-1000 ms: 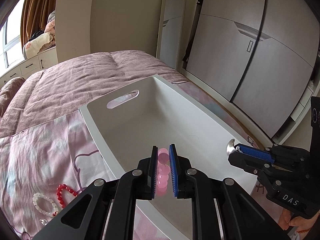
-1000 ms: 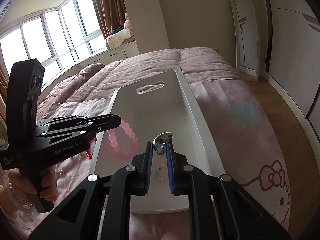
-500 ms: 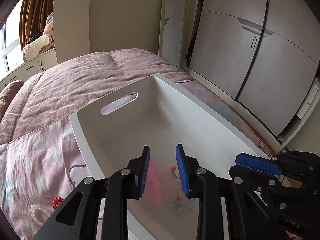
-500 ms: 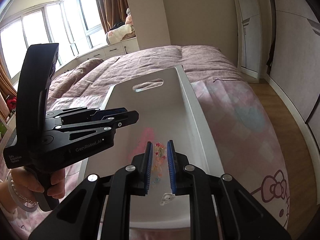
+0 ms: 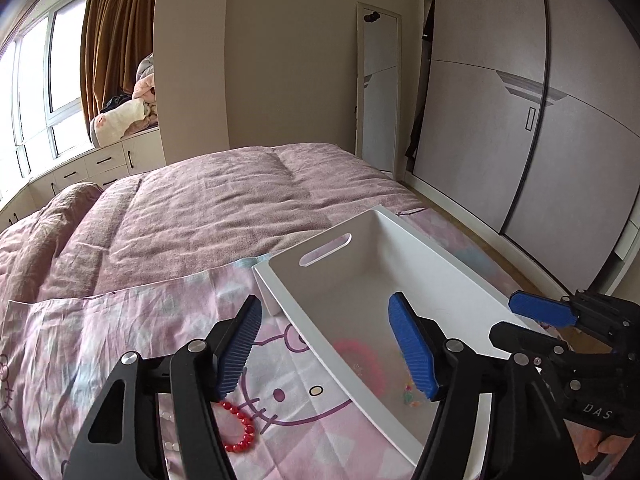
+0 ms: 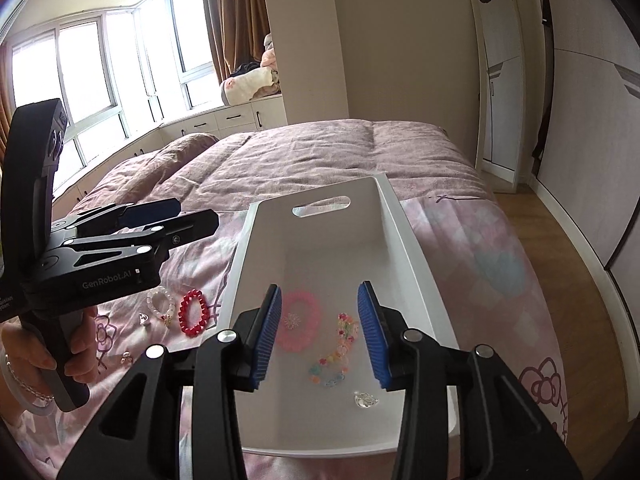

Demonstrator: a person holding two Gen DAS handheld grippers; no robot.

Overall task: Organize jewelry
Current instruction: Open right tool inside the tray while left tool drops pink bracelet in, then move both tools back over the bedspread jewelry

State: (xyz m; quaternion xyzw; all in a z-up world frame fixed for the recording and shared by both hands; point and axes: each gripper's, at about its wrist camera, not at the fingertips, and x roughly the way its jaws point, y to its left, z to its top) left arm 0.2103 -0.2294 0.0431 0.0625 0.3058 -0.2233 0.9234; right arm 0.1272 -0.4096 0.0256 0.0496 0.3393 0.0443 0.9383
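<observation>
Left to right, right wrist view. Left hand-held gripper (image 6: 176, 220) hangs over the bed (image 6: 320, 152) left of the white tray (image 6: 416, 248), fingers parted, nothing between them. Below it on the pink printed sheet (image 6: 500, 264): a white bead bracelet (image 6: 160, 302), just beside it a red bead bracelet (image 6: 193, 312), close to the tray's left wall. A small clear piece (image 6: 144, 319) lies left of the white bracelet; too small to identify.

Inside the tray: pink bead bracelet (image 6: 299, 325) on the floor, partly behind the right gripper's left finger. To its right a multicolour bead bracelet (image 6: 335, 350), then a clear crystal piece (image 6: 365, 399) near the front wall. Right hand-held gripper (image 6: 320, 332) hovers over the tray, released, jaws spread wide, empty.

Left wrist view: the left gripper (image 5: 326, 346) straddles the tray's left wall (image 5: 320, 344); left finger over the sheet, right finger over the tray interior. The red bracelet (image 5: 240, 428) shows below the left finger.

Change against 1.0 s ago: the left gripper then pinched the pink bracelet above the tray and the right pinched the crystal piece. Both items now lie in the tray, both grippers have opened wider than at 0.5 s ago, and both views have pulled back and up from the tray.
</observation>
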